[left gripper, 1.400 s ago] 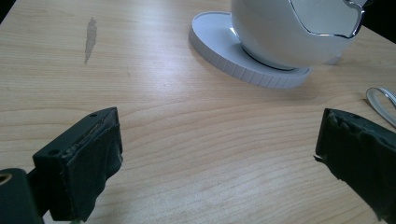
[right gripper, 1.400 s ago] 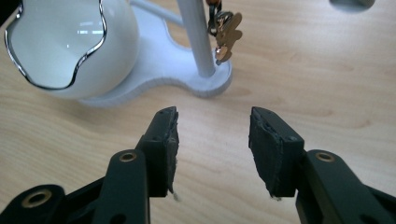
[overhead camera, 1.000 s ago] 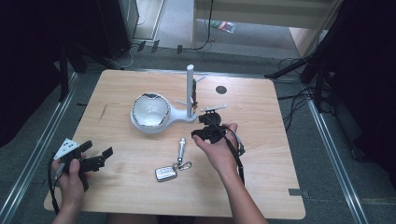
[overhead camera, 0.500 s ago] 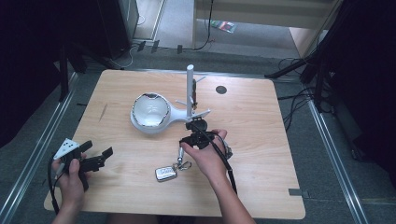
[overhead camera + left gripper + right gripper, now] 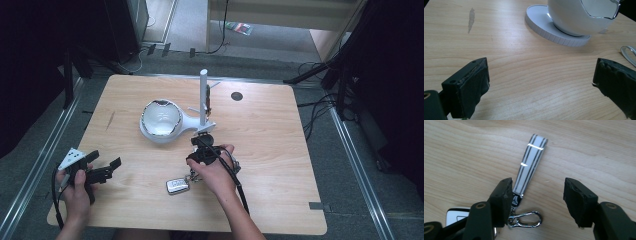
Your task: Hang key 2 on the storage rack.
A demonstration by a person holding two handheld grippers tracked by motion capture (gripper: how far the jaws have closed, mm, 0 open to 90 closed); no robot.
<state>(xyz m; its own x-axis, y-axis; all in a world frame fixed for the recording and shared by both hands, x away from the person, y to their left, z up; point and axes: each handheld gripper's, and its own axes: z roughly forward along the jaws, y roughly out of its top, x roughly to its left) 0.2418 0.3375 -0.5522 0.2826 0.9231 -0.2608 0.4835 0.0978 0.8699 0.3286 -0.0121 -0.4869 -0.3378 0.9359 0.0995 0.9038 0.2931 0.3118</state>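
Light wooden counter (image 5: 280, 150): right tool (image 5: 537, 195), jaws just closing but spread and gripping nothing, straddles the striped silver metal strap (image 5: 530, 162) of the key fob (image 5: 178, 185) lying flat; left tool (image 5: 536, 85) spread wide, near white round stand (image 5: 559, 35).

I see my left hand (image 5: 75, 182) low at the near left, wrapped around the black left hand-held gripper (image 5: 107, 169), whose grey three-cornered plate sits on top; its jaws stand wide apart, pointing toward the middle. My right forearm comes in from the bottom edge, angled up and left. My right hand (image 5: 215, 172) grips the black right hand-held gripper (image 5: 192, 167), tipped steeply down. Its jaws have just been closing, part-way apart, pressing on nothing.
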